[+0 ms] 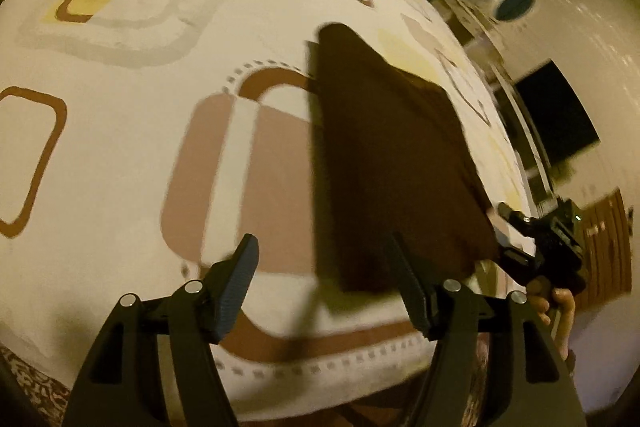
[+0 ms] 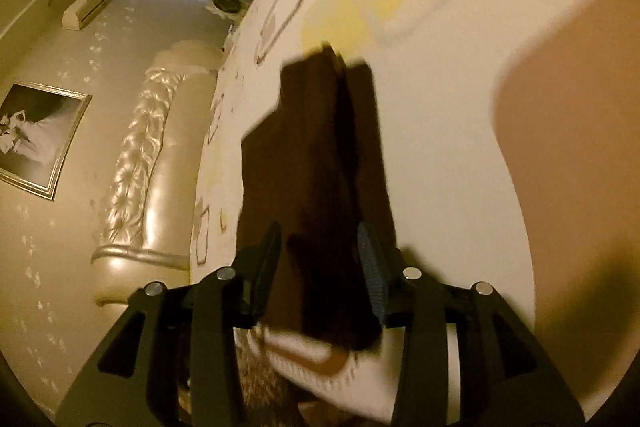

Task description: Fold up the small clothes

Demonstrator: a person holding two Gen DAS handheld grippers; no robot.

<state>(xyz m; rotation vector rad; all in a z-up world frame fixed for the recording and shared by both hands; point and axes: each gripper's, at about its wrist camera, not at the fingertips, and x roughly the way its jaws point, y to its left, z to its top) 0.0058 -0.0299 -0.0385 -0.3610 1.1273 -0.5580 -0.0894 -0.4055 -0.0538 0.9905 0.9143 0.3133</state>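
Dark brown cloth [image 1: 400, 163] lying folded on a bed [image 1: 132, 155], toward the bed's right side in the left wrist view, long and narrow, running from near edge to far. Bedsheet white with brown, tan and yellow rounded-square patterns.

Left gripper [image 1: 326, 263] low over the bed, jaws standing wide, nothing between them; its right finger [image 1: 408, 287] just beside the cloth's near left corner, contact impossible to judge through the blur. Left finger [image 1: 236, 287] over bare sheet.

Right gripper [image 1: 516, 243] at the cloth's near right corner in the left wrist view, with fingers of a hand [image 1: 556, 307] wrapped round its handle. In the right wrist view, right gripper [image 2: 320, 259] pointing along the cloth [image 2: 316, 155], jaws partly parted with the cloth's near end lying between them; pads apparently off the fabric, though motion blur leaves that uncertain. Layered folds visible at the cloth's far end. Near edge of the cloth close to the bed's near edge.

Off the bed's left in the right wrist view: a padded, glossy cream headboard [image 2: 148, 155], a framed picture [image 2: 40, 135] on the wall, an air-conditioning unit [image 2: 86, 7] high up.
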